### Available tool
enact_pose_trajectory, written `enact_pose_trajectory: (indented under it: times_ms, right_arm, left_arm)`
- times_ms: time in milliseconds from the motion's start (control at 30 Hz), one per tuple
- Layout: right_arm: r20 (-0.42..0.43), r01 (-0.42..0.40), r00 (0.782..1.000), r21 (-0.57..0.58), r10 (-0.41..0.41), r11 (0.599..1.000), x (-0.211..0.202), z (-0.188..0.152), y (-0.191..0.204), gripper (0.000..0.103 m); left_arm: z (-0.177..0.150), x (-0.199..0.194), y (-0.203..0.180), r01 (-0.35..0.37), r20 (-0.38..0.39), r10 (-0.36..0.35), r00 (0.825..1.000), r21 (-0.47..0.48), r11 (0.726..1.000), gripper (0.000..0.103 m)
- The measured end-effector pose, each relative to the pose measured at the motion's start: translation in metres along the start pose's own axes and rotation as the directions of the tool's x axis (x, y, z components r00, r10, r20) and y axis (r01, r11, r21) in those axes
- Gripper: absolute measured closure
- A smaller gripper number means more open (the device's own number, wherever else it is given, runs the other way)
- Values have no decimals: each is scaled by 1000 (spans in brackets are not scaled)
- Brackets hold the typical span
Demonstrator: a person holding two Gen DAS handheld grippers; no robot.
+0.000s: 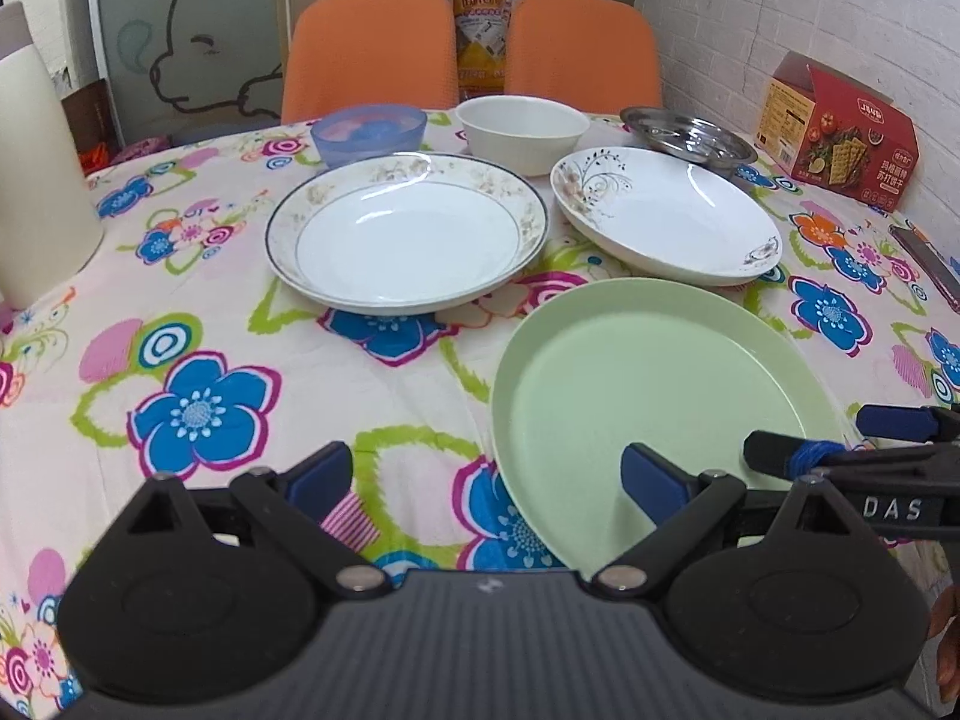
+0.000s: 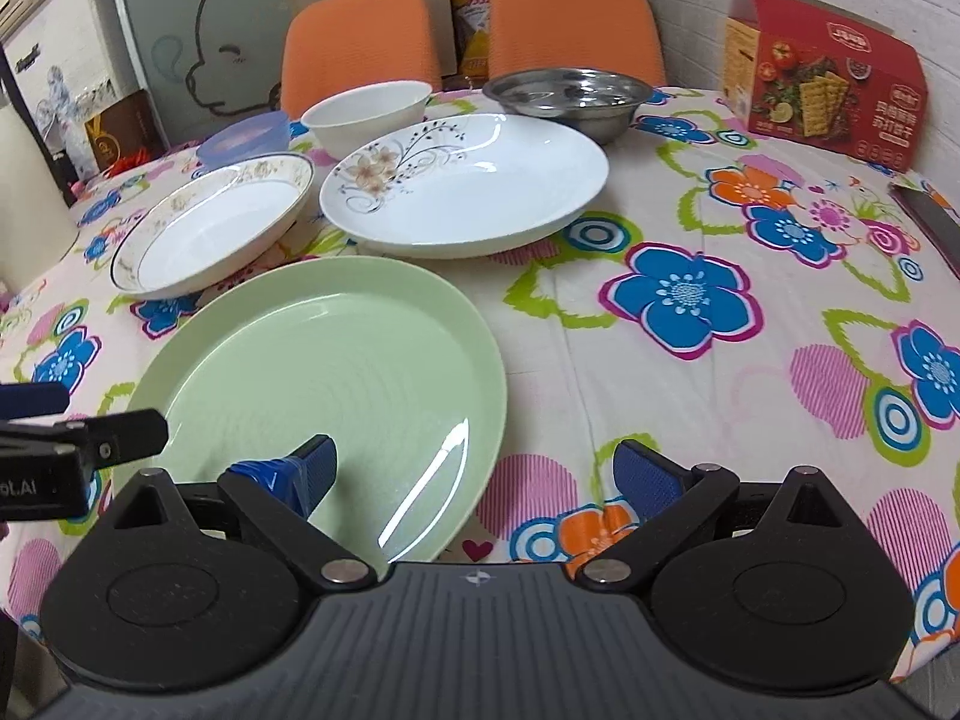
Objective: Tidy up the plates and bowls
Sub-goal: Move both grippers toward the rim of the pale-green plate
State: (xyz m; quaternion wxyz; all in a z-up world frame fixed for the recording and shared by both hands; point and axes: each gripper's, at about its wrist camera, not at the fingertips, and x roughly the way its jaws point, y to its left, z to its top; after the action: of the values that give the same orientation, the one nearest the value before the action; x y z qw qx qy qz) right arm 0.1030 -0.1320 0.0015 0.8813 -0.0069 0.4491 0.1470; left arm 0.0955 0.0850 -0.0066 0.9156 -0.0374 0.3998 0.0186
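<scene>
While both of your grippers hang low over the near edge of the table, each view reads as follows.

Left gripper: released, jaws spread wide, nothing between them; its right finger sits above the near-left rim of the green plate.
Right gripper: released, jaws wide apart, empty; its left finger lies over the green plate's near part, its right finger over bare floral tablecloth.
Green plate: nearest dish, flat on the cloth between your two grippers.
Gold-rimmed plate: beyond the green plate, to the left, apart from it.
Floral white plate: beyond the green plate, to the right; whether it touches the gold-rimmed plate you cannot tell.
Far row: blue bowl, white bowl, steel dish, left to right.
Left view only: a tall cream jug at the far left table edge.
Right view only: the steel dish's full rim; a broad stretch of open cloth right of the plates.
Right edge: red cracker box by the wall, well apart from the dishes.
Far edge: two orange chairs.
</scene>
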Motion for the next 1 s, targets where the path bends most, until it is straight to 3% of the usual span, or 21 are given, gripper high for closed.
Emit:
enact_pose_trajectory:
  times_ms: [200, 333, 467, 700, 800, 900, 1000]
  right_arm:
    - [25, 8, 1000, -55, -6, 998, 2, -5, 6, 15]
    - [87, -8, 996, -90, 16, 996, -1, -15, 4, 14]
    - [32, -29, 999, -109, 33, 994, 1, -5, 6, 16]
    - [67, -111, 990, -177, 124, 978, 3, -10, 16, 19]
    - [86, -120, 987, -193, 139, 974, 2, -12, 18, 25]
    - [99, -109, 987, -169, 127, 980, -3, -12, 13, 41]
    - [105, -91, 989, -160, 108, 983, -7, -14, 17, 43]
  left_arm:
    - [5, 19, 4, 63, -42, -64, 997, -24, 998, 8]
    - [4, 25, -3, 60, -50, -59, 997, 12, 998, 9]
    - [2, 27, -8, 39, -44, -36, 998, 53, 998, 10]
    - [3, 27, -5, 54, -41, -51, 998, 69, 996, 11]
    - [2, 23, -7, 93, -27, -91, 995, 93, 991, 26]
    - [1, 18, -13, 130, -12, -130, 991, 109, 985, 51]
    - [-2, 16, -14, 131, -5, -131, 991, 86, 988, 57]
